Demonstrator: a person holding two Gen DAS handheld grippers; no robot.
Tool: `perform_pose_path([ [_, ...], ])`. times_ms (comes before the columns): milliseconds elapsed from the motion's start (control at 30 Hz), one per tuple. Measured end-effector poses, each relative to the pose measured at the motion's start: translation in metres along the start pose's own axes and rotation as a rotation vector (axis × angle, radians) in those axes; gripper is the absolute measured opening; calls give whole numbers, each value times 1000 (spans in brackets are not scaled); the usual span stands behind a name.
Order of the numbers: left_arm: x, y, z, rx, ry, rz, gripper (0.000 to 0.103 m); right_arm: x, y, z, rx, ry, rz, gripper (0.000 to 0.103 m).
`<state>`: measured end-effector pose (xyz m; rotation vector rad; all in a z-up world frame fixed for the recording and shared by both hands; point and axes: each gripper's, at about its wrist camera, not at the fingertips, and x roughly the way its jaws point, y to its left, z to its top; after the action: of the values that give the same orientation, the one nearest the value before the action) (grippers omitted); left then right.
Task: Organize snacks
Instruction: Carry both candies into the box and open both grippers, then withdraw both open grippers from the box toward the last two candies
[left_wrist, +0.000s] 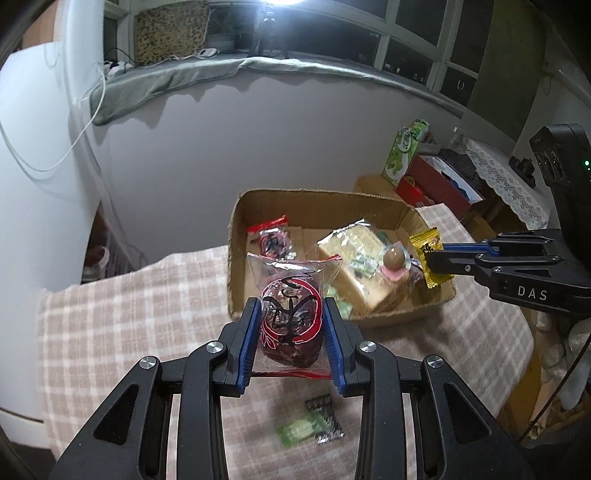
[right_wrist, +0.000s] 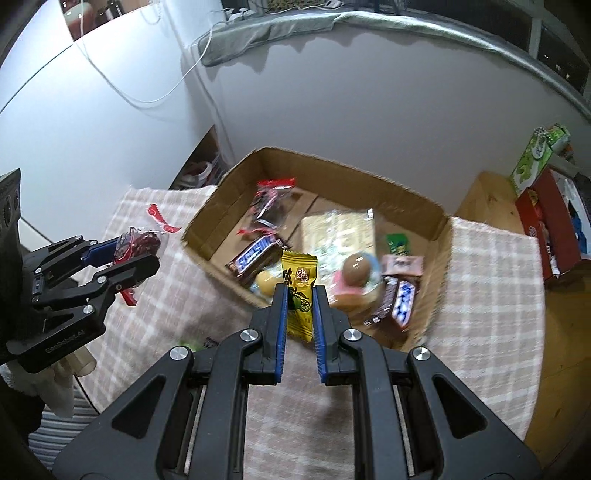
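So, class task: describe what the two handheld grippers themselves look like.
Both the left gripper and right gripper are matt black plastic with cut-out linkage arms, silver round bolts and blue ribbed pads lining each finger. The right one carries white letters "DAS" on its side, with a green light on its body.

Both tools are black plastic. The left gripper (left_wrist: 291, 325) has two fingers lined with ribbed blue pads (left_wrist: 248, 345), and round silver screws (left_wrist: 216, 347) sit at the linkage joints. Long cut-out slots run through its arms. The right gripper (right_wrist: 300, 306) is built the same, with blue pads (right_wrist: 281, 325) and silver screws (right_wrist: 248, 335). Its side carries white "DAS" lettering (left_wrist: 532, 292), and a small green light (left_wrist: 586, 162) glows on the black block above.
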<state>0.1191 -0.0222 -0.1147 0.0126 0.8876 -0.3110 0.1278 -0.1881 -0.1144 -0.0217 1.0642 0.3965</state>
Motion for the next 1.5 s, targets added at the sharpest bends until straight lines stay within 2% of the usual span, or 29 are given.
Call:
perform_pose_path([
  [367, 29, -10, 22, 2, 20, 1, 31, 22, -31, 18, 39, 1, -58, 13],
  [867, 60, -1, 28, -48, 85, 10, 31, 48, -58, 20, 90, 55, -74, 13],
  [1100, 66, -2, 30, -44, 99, 15, 33, 54, -56, 22, 77, 64, -70, 14],
  [1167, 66, -4, 31, -42, 95, 28, 39, 54, -55, 23, 73, 65, -70, 21],
  [1200, 66, -5, 32, -44, 95, 31, 48, 53, -54, 23, 73, 60, -70, 38],
  [1233, 64, -5, 32, -44, 88, 33, 49, 51, -52, 23, 70, 48, -76, 55],
  [1267, 62, -5, 32, -42, 83, 37, 49, 49, -51, 23, 67, 37, -79, 59],
  [1500, 56, -7, 32, -30, 69, 44, 49, 43, -49, 22, 64, 29, -79, 62],
])
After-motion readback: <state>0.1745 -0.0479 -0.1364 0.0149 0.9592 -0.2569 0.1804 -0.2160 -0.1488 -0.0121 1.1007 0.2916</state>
